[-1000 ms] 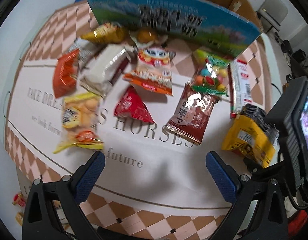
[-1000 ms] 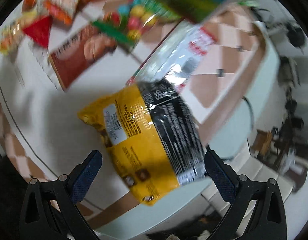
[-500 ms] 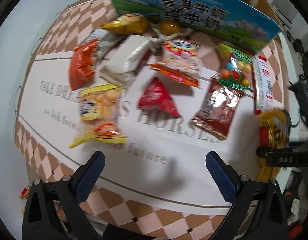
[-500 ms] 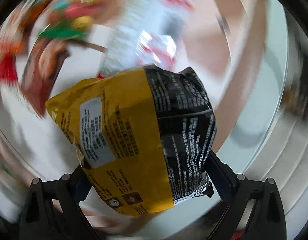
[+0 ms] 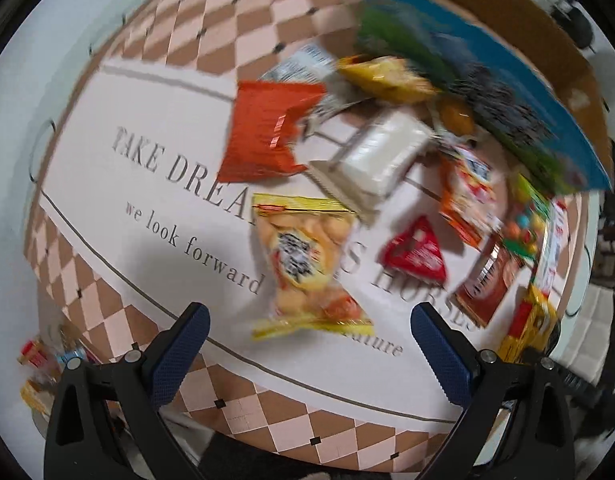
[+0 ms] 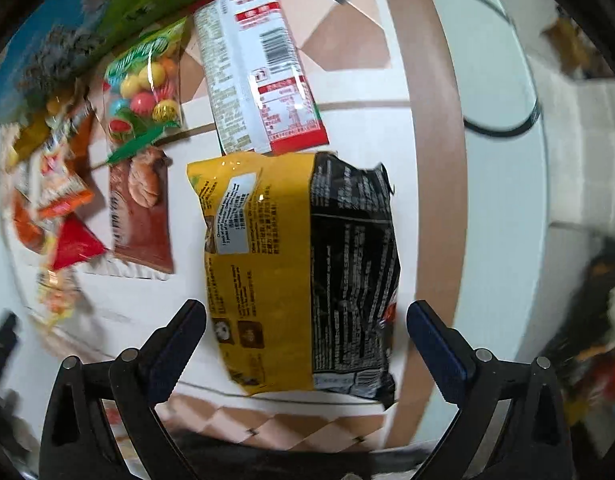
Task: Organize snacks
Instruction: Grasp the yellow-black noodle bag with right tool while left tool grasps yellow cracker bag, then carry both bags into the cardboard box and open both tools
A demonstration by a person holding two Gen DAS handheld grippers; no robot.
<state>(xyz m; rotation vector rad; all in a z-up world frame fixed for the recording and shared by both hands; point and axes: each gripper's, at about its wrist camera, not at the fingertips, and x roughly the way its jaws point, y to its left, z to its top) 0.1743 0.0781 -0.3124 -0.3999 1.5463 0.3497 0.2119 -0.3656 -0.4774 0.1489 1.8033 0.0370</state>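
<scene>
My right gripper [image 6: 306, 334] stood wide open around the yellow-and-black bag [image 6: 295, 272] at frame centre, gripping nothing; closing on it seemed next. My left gripper [image 5: 307, 338] hung open and empty above the biscuit packet [image 5: 303, 260].

yellow-black packet [image 6: 299, 280]: glossy plastic film (crinkled) | tablecloth [image 5: 147, 264]: matt, smooth

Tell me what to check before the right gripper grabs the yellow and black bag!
1. Right gripper open: ok.
2. Yellow and black bag between its fingers: ok.
3. Fingers touching the bag: cannot tell.
4. Bag apart from the brown packet: ok.
5. Bag apart from the white and red packet: not ok, their ends overlap.
6. Left gripper open, holding nothing: ok.
</scene>
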